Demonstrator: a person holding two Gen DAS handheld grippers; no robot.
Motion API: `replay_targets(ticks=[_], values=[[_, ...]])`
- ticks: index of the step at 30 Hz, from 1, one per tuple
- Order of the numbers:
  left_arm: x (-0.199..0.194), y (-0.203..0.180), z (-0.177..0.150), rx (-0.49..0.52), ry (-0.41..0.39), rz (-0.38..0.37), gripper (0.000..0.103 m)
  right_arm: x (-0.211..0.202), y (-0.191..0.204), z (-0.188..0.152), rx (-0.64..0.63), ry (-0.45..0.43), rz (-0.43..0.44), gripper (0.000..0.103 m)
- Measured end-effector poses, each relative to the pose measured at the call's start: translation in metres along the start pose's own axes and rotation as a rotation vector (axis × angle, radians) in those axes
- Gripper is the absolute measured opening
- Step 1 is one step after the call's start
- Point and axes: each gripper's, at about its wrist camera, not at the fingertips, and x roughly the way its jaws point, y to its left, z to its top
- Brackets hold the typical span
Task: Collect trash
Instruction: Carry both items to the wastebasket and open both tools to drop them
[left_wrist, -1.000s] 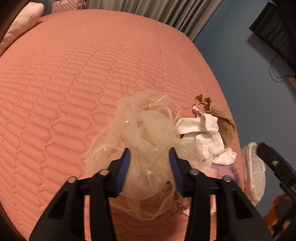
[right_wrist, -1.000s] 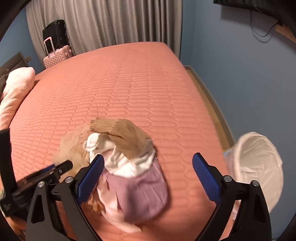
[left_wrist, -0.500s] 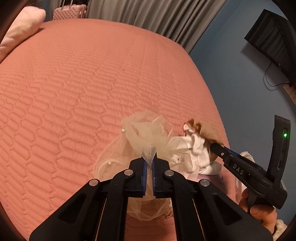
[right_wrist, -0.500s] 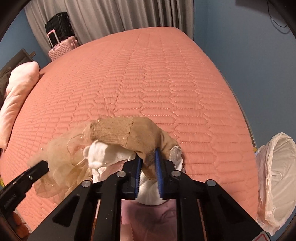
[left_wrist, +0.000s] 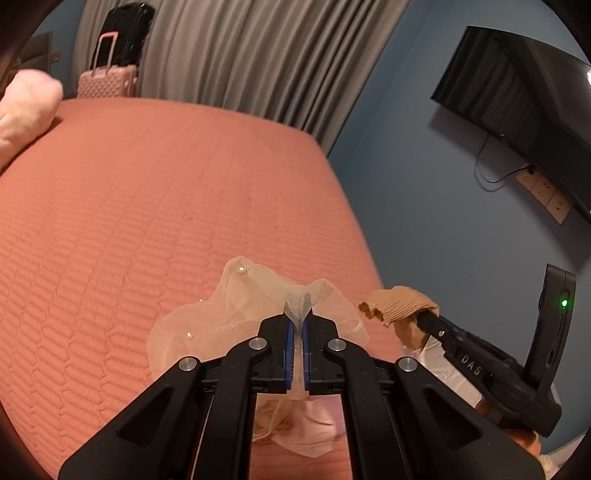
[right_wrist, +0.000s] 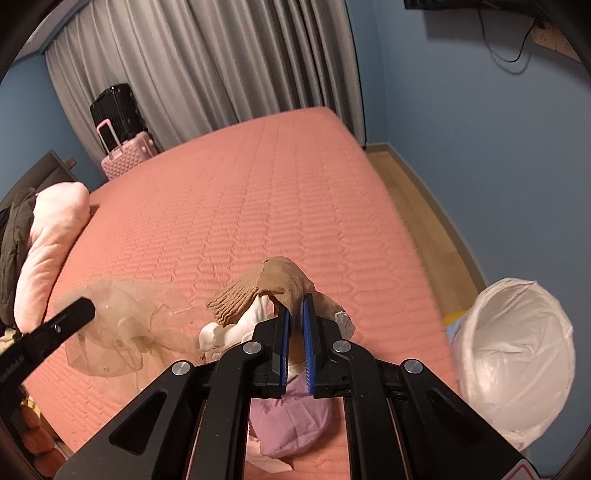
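Left gripper (left_wrist: 296, 325) pinches light, floppy tulle (left_wrist: 236, 314) by a fold; right gripper (right_wrist: 296, 314) clamps soft stocking (right_wrist: 266, 288), snag-prone.

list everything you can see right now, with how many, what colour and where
tulle fabric: one, sheer beige with pearls, lifted off the near bed edge
stocking: one, tan, pinched above the pile
white cloth: one, white, hanging under the stocking
purple cloth: one, lilac, on the bed below
bin bag: one, white, open, right of the bed
bed: one, salmon quilted
pillow: one, pale pink, bed's left
suitcases: two, pink and black, by the curtain
curtain: grey, behind the bed
television: one, black, on the blue wall
left tool: shut on tulle fabric
right tool: shut on stocking
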Motion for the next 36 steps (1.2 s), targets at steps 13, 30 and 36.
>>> replay_targets(ticks=[13, 30, 36], values=[[-0.003, -0.106, 0.01, 0.14, -0.031, -0.169, 0.003, -0.1, -0.082, 0.0, 0.081, -0.131, -0.077, 0.006], [0.057, -0.235, -0.041, 0.297, 0.111, -0.365, 0.004, -0.127, -0.224, -0.042, 0.248, -0.131, -0.242, 0.006], [0.076, -0.255, -0.053, 0.32, 0.15, -0.339, 0.054, -0.124, -0.245, -0.053, 0.282, -0.122, -0.266, 0.006]])
